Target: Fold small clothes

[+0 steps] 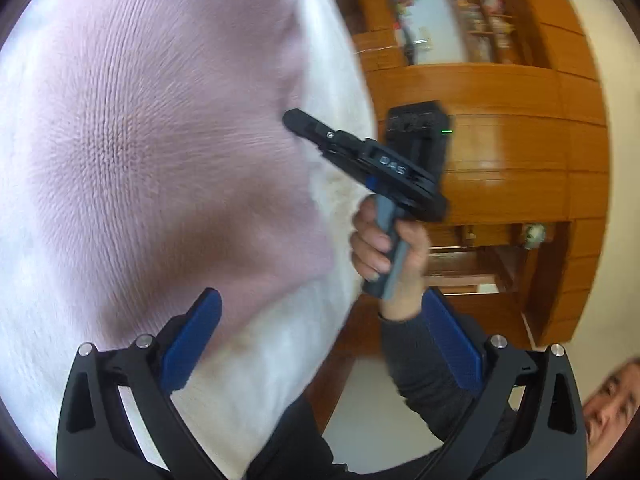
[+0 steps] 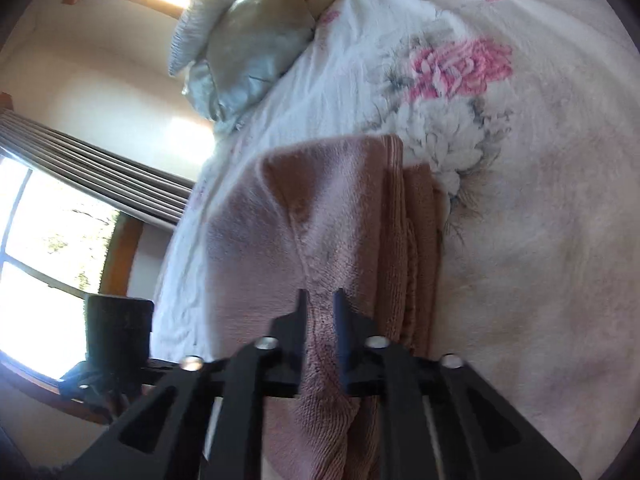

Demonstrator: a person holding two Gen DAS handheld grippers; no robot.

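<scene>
A pink knitted garment lies spread on the white bedcover; in the right wrist view the same garment shows a folded edge with ribbed layers on its right. My left gripper is open, its blue pads wide apart and nothing between them, held above the garment's edge. My right gripper is shut on a pinched ridge of the pink garment. In the left wrist view the right gripper touches the garment's right border, held by a hand.
The bedcover has a pink and grey flower print. Grey-green pillows lie at the head of the bed. Wooden cabinets stand beside the bed. A window with a curtain is at the left. A person's face shows at the lower right.
</scene>
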